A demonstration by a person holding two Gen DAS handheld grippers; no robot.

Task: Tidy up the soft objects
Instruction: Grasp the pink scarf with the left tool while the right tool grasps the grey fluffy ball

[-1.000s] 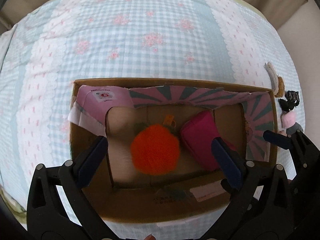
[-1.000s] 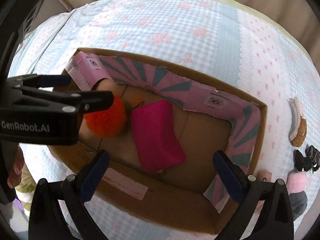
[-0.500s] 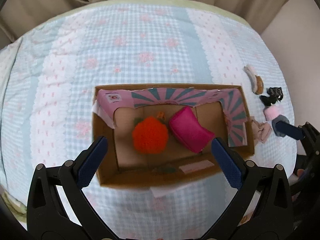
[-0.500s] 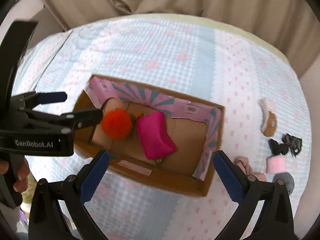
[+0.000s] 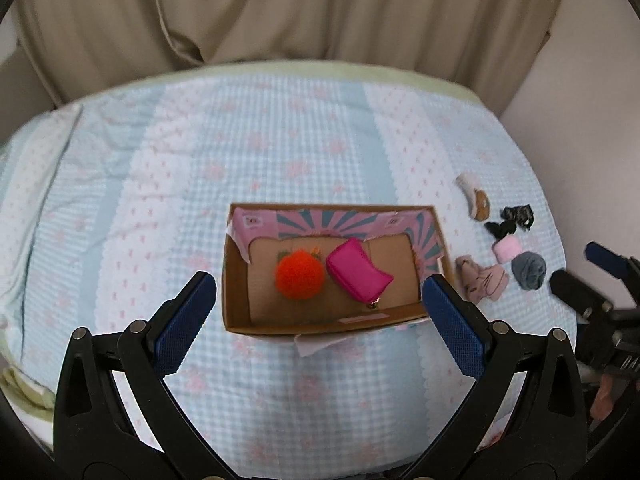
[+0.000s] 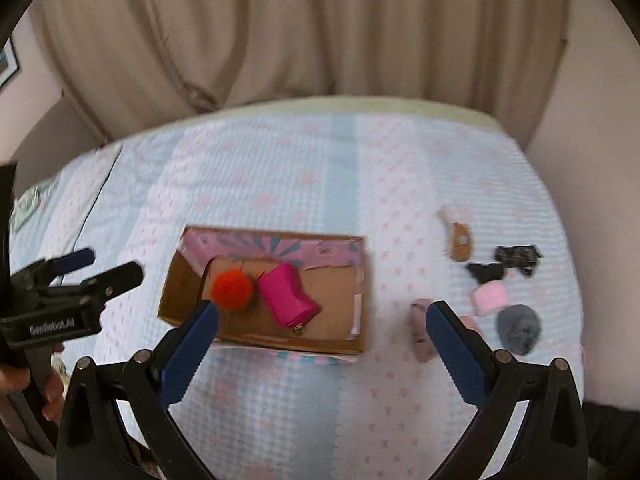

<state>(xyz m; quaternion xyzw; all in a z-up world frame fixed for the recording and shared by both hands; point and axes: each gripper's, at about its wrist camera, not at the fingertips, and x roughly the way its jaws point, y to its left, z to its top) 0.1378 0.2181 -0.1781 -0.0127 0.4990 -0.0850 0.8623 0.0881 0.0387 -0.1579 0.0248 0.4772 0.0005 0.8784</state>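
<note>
A cardboard box sits open on a bed covered in a pale blue and pink checked sheet, with a beige curtain behind. Inside the box lie a fuzzy orange ball and, touching it on its right, a magenta pouch; the right part of the box floor is bare.

Outside, to the right of the box, a loose group of soft things lies on the sheet: a pink cloth just beside the box wall, a grey puff, a pink puff, black lace pieces and a brown and white item farthest back.

The left gripper hangs above the near edge of the box, jaws wide apart and empty. The right gripper hangs over the sheet near the box's right end, jaws also wide apart, holding nothing. The right view is somewhat blurred. A hand grips the left gripper's handle at that view's left edge.
</note>
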